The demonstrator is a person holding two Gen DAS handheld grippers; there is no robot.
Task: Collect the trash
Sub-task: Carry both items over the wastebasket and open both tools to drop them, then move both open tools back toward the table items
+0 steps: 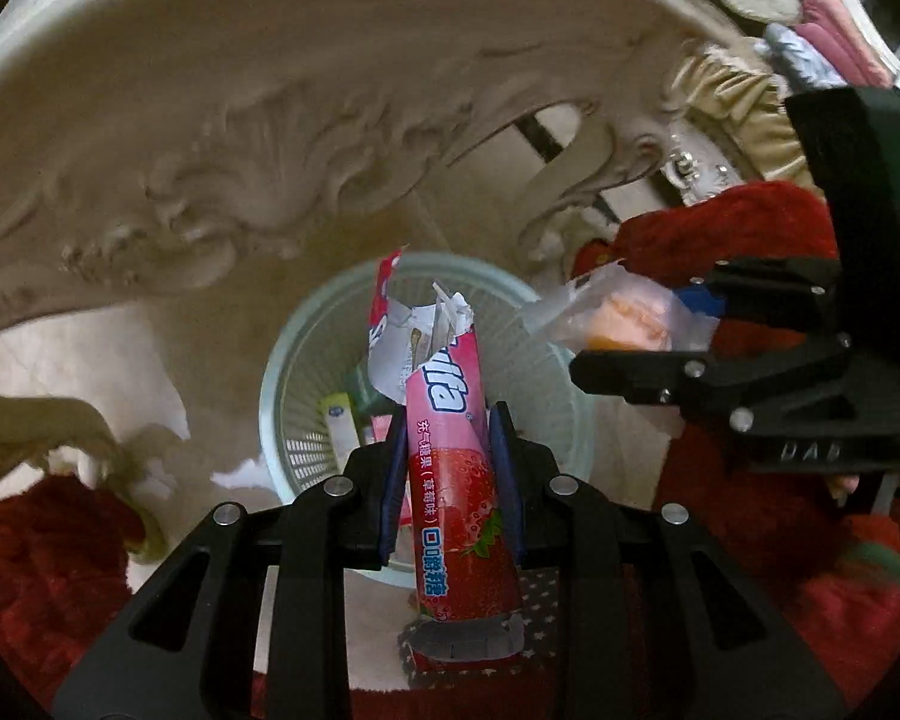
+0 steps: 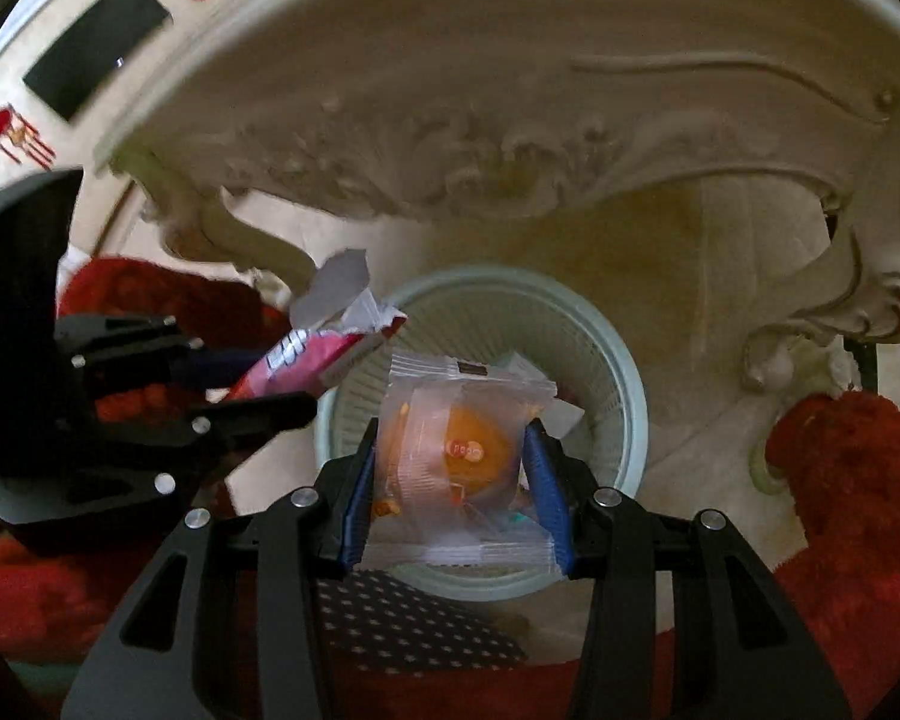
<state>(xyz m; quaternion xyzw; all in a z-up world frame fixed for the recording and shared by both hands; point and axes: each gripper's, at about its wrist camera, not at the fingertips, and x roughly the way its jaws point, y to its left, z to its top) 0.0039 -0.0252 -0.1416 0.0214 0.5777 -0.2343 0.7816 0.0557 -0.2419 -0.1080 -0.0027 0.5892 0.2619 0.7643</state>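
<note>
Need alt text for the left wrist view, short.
The left tongs grip a torn pink strawberry candy wrapper above a pale green basket that holds some trash. At right, the right tongs hold a clear snack packet.

The wastebasket (image 1: 426, 372) is standing on the floor, before the carved desk (image 1: 270, 138). The left tool (image 1: 450, 474) is hovering over its rim, clamping a candy wrapper (image 1: 456, 450). The right tool (image 2: 450, 480) is hanging just beside it, gripping a snack packet (image 2: 456, 450) above the basket. Wrappers (image 1: 342, 420) are lying inside.
</note>
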